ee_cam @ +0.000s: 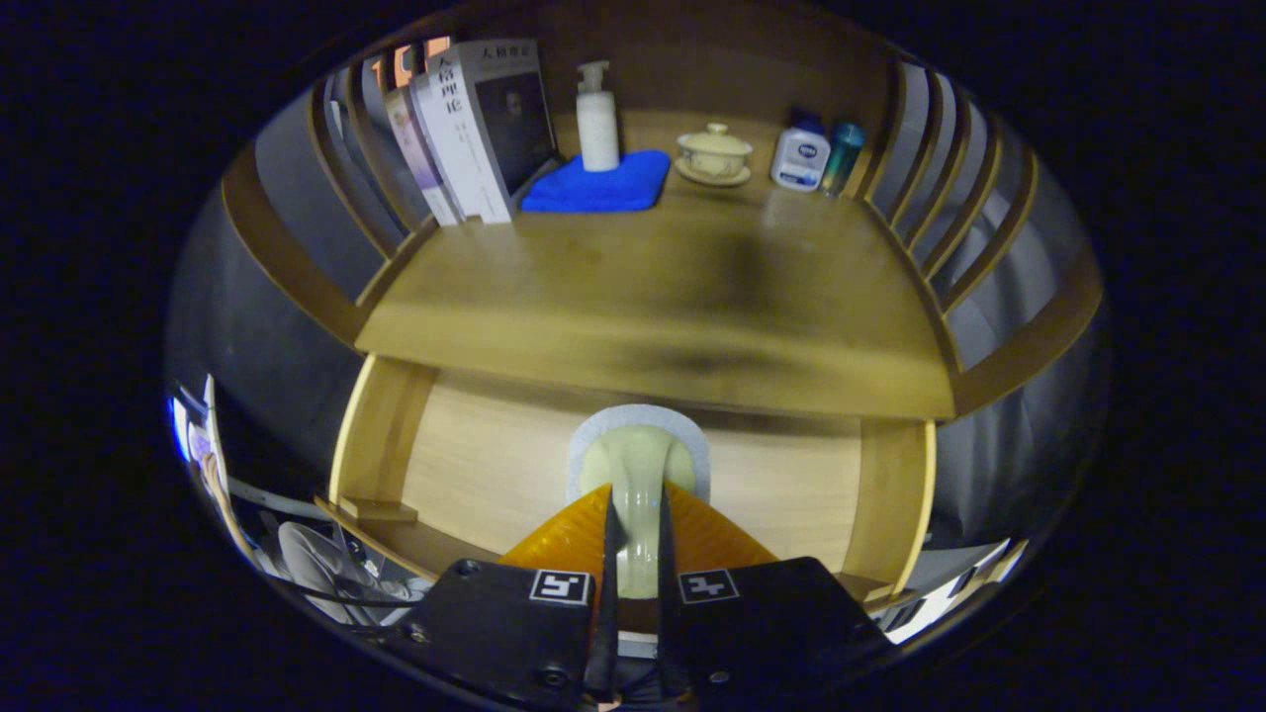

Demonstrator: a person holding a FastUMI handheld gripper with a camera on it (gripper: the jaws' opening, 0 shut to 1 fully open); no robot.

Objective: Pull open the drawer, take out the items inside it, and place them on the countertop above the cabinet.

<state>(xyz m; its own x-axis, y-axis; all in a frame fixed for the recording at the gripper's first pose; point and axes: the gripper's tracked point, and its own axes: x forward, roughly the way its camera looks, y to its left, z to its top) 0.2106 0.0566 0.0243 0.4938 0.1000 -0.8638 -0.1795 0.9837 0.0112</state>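
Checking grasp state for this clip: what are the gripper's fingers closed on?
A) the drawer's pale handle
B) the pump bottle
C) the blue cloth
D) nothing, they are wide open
A: the gripper has both fingers pressed on the pale handle of the drawer front, below the countertop.

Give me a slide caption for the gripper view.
Gripper shut on the pale drawer handle, below a countertop of books and bottles.
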